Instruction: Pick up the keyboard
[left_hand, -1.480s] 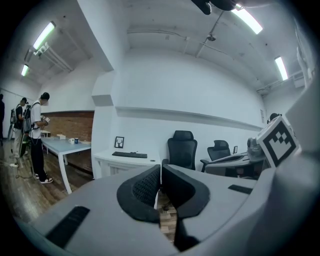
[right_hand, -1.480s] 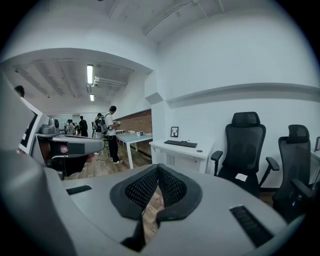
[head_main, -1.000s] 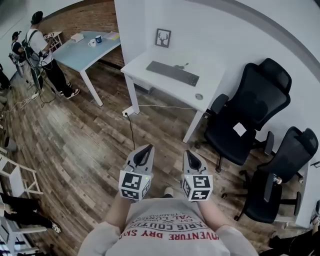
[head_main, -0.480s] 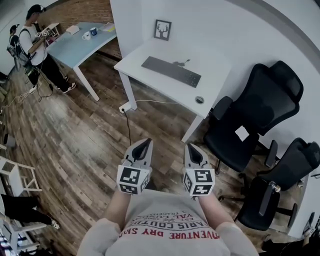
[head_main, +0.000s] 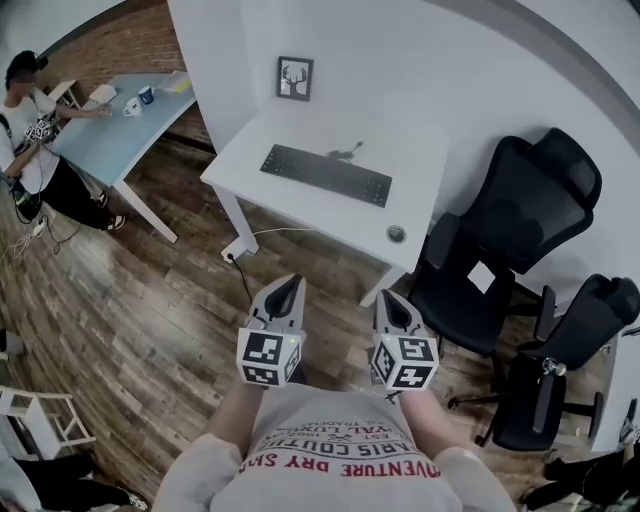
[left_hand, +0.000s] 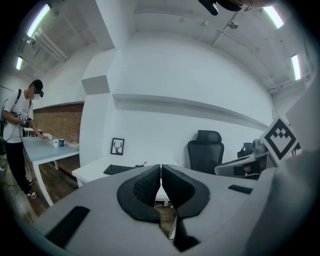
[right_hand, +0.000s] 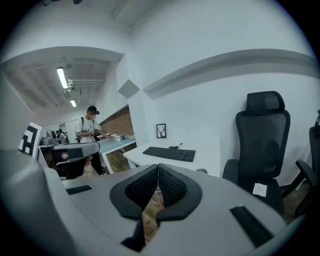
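From the head view, the keyboard (head_main: 326, 175) lies flat on the white desk (head_main: 425, 150). It is well ahead of the left gripper (head_main: 288, 292) and right gripper (head_main: 388, 305), both over the floor (head_main: 150, 300). In the left gripper view, the jaws are pressed together and empty. The right gripper view shows the same, with the keyboard beyond.

the small round object (head_main: 397, 234) on the white desk (head_main: 415, 170) is too small to identify.
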